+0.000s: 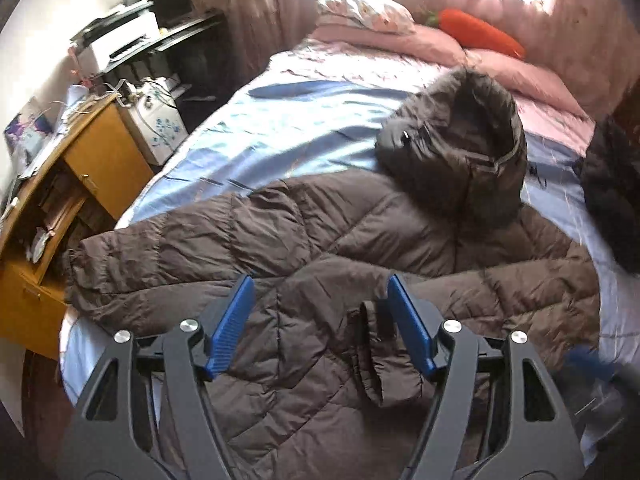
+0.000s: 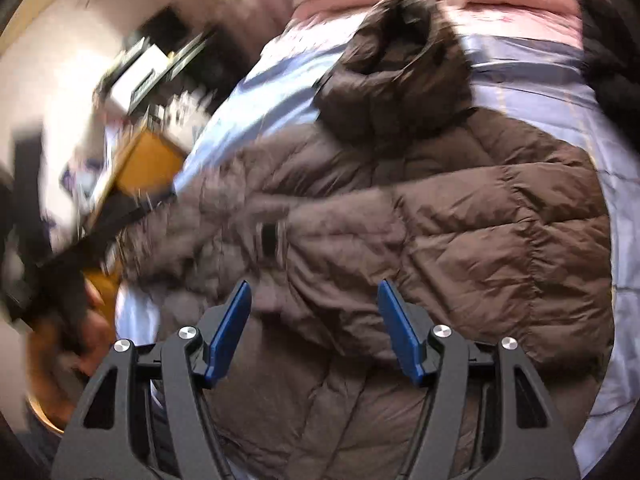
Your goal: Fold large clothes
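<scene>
Bedroom setup: a bed (image 1: 280,120) with a light blue sheet takes up most of the view, with pink pillows (image 1: 520,72) and an orange carrot plush (image 1: 480,32) up at the head end by the curtained window. Off the bed's left edge there's a yellow wooden cabinet (image 1: 100,152) with cluttered shelves, plus a white printer (image 1: 120,40) on a dark desk further back.

The big brown puffer coat (image 1: 320,240) is spread across the foot half of the bed, running pretty much edge to edge. Its hood (image 1: 472,140) with the dark fur trim lies toward the pillows, and one sleeve (image 1: 376,352) is folded in over the body, cuff pointing toward the foot edge. Something dark (image 1: 608,184) is bunched up at the bed's right edge, can't tell what it is.

Left gripper (image 1: 320,320) hangs over the coat with its blue fingers (image 1: 232,328) spread apart, nothing between them, the sleeve cuff just beside the right one. Right gripper (image 2: 314,324) is the same deal: fingers (image 2: 400,332) apart, empty, above the coat's middle. That view is pretty motion-blurred on the left side.
</scene>
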Demonstrator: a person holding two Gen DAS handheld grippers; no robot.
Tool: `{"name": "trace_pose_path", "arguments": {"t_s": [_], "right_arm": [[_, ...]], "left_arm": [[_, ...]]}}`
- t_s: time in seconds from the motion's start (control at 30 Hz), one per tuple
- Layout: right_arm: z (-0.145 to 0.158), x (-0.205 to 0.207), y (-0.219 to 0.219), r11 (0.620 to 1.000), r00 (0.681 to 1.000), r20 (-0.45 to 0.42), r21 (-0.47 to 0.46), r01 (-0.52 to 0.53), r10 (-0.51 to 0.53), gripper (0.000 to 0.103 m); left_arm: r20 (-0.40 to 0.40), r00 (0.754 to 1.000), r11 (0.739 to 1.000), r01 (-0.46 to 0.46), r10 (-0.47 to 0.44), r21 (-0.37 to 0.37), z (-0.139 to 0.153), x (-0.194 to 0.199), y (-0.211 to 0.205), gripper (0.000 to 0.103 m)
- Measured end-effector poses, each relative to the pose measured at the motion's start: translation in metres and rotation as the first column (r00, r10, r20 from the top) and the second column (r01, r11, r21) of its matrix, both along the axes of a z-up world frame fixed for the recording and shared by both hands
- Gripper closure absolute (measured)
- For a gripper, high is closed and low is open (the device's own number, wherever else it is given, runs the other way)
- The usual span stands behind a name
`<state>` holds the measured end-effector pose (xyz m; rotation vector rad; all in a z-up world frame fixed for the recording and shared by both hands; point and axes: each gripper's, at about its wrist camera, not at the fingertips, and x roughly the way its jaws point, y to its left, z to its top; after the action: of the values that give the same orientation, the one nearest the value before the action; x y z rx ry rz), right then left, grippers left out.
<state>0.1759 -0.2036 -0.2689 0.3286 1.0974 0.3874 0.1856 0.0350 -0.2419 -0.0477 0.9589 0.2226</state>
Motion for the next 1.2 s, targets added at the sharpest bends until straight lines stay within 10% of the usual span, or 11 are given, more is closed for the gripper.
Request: {"name": "trace_pose_path", "arguments": {"t_s": [0.3,0.4,0.57,0.73,1.0,1.2], "right_arm": [[-0.08,0.012,-0.096,0.953,0.923,-0.244,-0.014,0.303,-0.297,0.052],[-0.111,0.012,-0.114,0.927,0.895,-0.264,-0.207,0.313,-0.361,0.058],[-0.145,0.014,-0.153,0.904,0.857,-0.292,-0.188,0.384,-0.424,0.083],[-0.146,0.023,-0.142,0.902,0.878,-0.245,-0.252,0.351,-0.41,0.082],[-0.138,0.022,-0.131,0.895,0.89,-0.19,-0.262,0.361,-0.415,0.076],[-0.09,-0.003,-0.107,0.886,0.914,-0.036,-0.263,0.381,-0.404,0.06]], "left_arm": [[-0.298,0.938,0.984,0.158,-0.176,-0.082,-0.108,0.011,-0.05,0.05],[-0.34,0.917,0.978,0.187,-0.208,-0.095,-0.131,0.013,-0.061,0.047],[-0.337,0.919,0.978,0.208,-0.204,-0.024,-0.158,0.024,-0.082,0.037],[-0.27,0.946,0.975,0.206,-0.177,0.085,-0.166,0.035,-0.104,0.034],[-0.2,0.963,0.98,0.194,-0.183,0.037,-0.158,0.056,-0.097,0.03],[-0.08,0.984,0.974,0.168,-0.157,0.151,-0.106,0.038,-0.084,0.03]]}}
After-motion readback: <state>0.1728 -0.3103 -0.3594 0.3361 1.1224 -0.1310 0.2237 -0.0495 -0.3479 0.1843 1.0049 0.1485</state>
